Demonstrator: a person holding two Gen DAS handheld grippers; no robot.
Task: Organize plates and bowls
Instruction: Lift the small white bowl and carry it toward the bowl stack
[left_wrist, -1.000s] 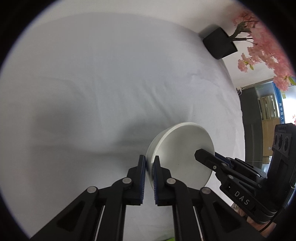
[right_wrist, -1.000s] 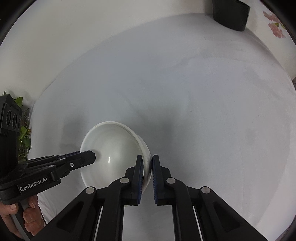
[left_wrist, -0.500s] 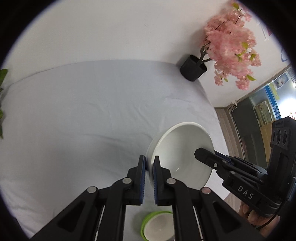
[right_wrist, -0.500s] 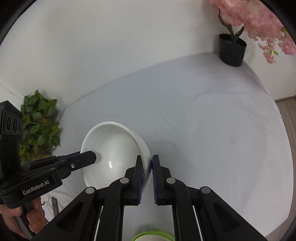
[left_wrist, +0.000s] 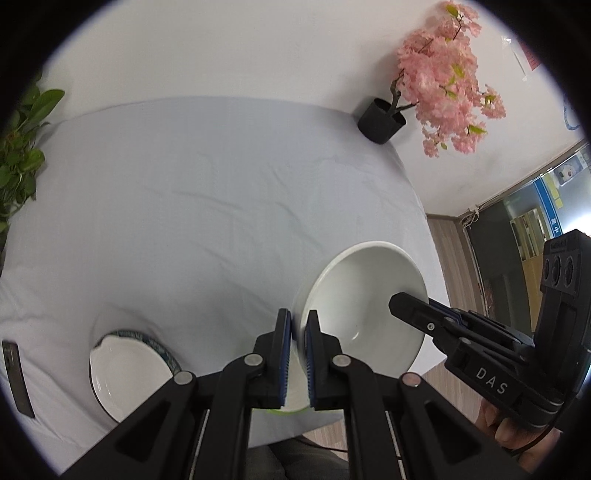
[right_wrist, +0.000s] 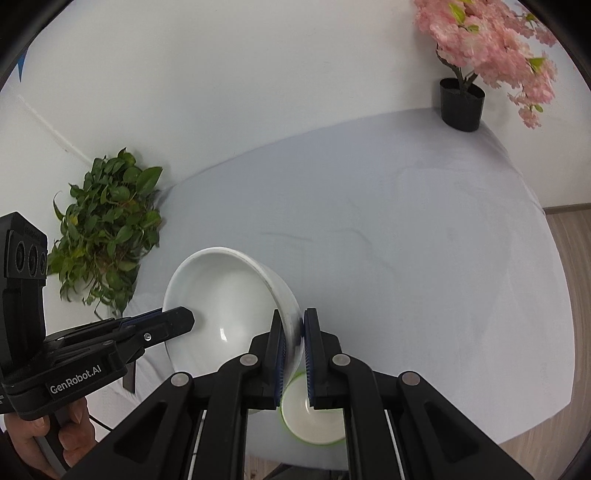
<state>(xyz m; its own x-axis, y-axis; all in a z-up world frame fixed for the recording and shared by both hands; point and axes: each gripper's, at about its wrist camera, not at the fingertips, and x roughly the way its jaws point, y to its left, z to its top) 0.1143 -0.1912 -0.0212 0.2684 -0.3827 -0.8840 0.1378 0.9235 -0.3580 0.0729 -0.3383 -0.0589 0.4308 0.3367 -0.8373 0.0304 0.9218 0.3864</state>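
A white bowl (left_wrist: 362, 295) hangs in the air above the table, tilted, with both grippers on it. My left gripper (left_wrist: 298, 332) is shut on its near-left rim; my right gripper (left_wrist: 400, 304) grips the opposite rim. In the right wrist view the same bowl (right_wrist: 221, 295) sits between my right gripper (right_wrist: 294, 332), shut on its rim, and my left gripper (right_wrist: 186, 317). Below lie a green-rimmed bowl (right_wrist: 314, 417) and a blue-rimmed white dish (left_wrist: 125, 373) on the cloth.
A pale cloth covers the table (left_wrist: 221, 184). A pink blossom tree in a black pot (left_wrist: 380, 120) stands at the far right corner, a leafy green plant (right_wrist: 107, 229) at the left edge. A dark flat object (left_wrist: 16, 376) lies near the left edge. Wooden floor shows beyond the right edge.
Both grippers have risen and pulled back with the white bowl between them. The table looks farther away, and the green-rimmed bowl, blue-rimmed dish and green plant have come into view.
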